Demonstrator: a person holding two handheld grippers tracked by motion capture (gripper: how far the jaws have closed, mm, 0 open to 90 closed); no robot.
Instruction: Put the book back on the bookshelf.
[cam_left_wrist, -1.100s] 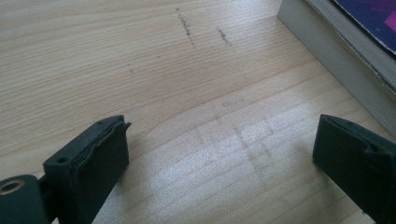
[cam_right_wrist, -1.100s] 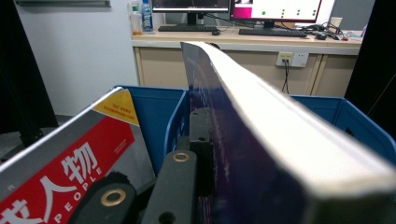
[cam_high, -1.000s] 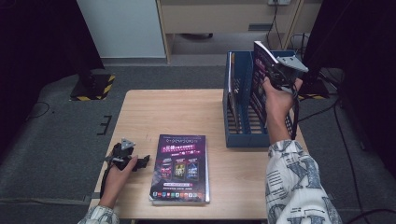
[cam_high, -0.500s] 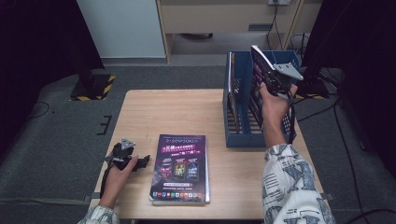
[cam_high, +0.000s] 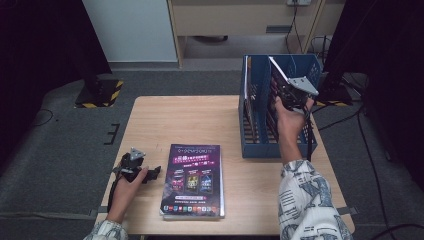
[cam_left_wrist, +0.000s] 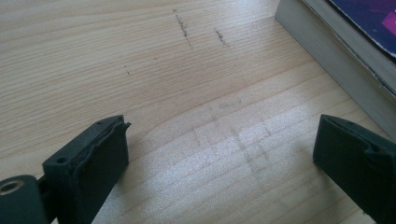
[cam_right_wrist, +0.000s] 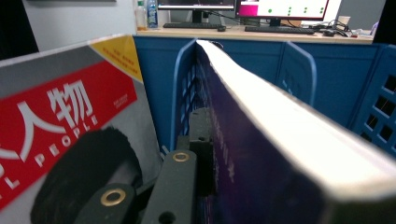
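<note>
Now we are lowering the right gripper (cam_high: 286, 96), clamped on a book (cam_high: 278, 80), into the blue rack (cam_high: 250, 120), book tilting spine-down; left gripper (cam_high: 152, 172) jaws resting apart

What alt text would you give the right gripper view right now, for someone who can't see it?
The right gripper is shut on a thick dark-covered book, held upright in the blue file rack. A magazine with a red title band stands in the slot to its left; monitors and a desk sit behind.
</note>
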